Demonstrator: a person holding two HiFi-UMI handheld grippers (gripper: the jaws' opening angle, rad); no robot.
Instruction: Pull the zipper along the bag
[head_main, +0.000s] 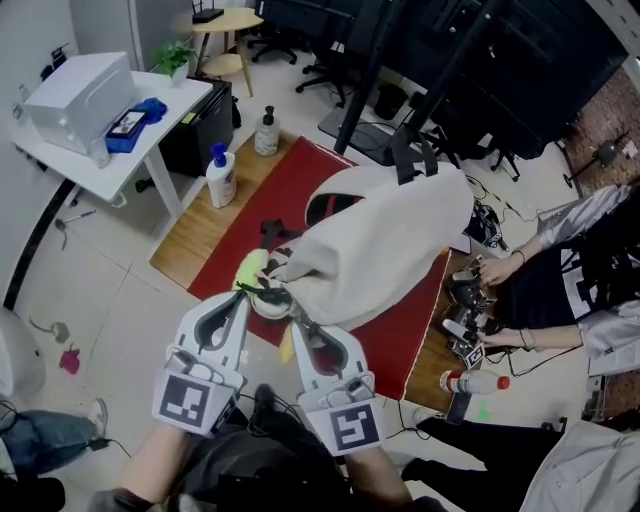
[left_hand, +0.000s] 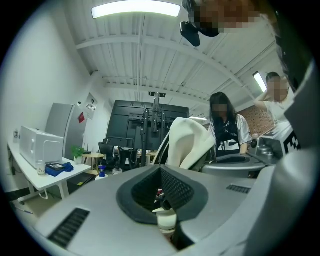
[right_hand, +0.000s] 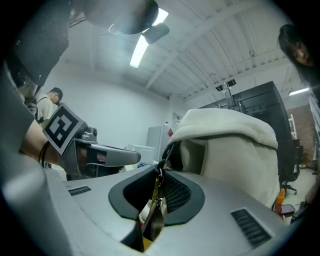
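Note:
A cream fabric bag (head_main: 380, 250) lies slumped on a red mat (head_main: 300, 180), with black straps at its far end. My left gripper (head_main: 262, 292) is at the bag's near corner. In the left gripper view it (left_hand: 162, 200) is shut on a cream bit of the bag's edge (left_hand: 165, 218), and the bag (left_hand: 187, 142) rises beyond. My right gripper (head_main: 300, 322) sits just right of it, at the same corner. In the right gripper view the jaws (right_hand: 155, 200) pinch the dark metal zipper pull (right_hand: 157, 212), which hangs from the bag's opening (right_hand: 172, 142).
Two pump bottles (head_main: 221, 175) (head_main: 266, 132) stand at the mat's far left edge. A white table with a box (head_main: 75, 95) is at the far left. A person (head_main: 560, 290) at the right handles devices, and a bottle (head_main: 478, 382) lies by them. Something yellow-green (head_main: 250, 268) lies beside the bag.

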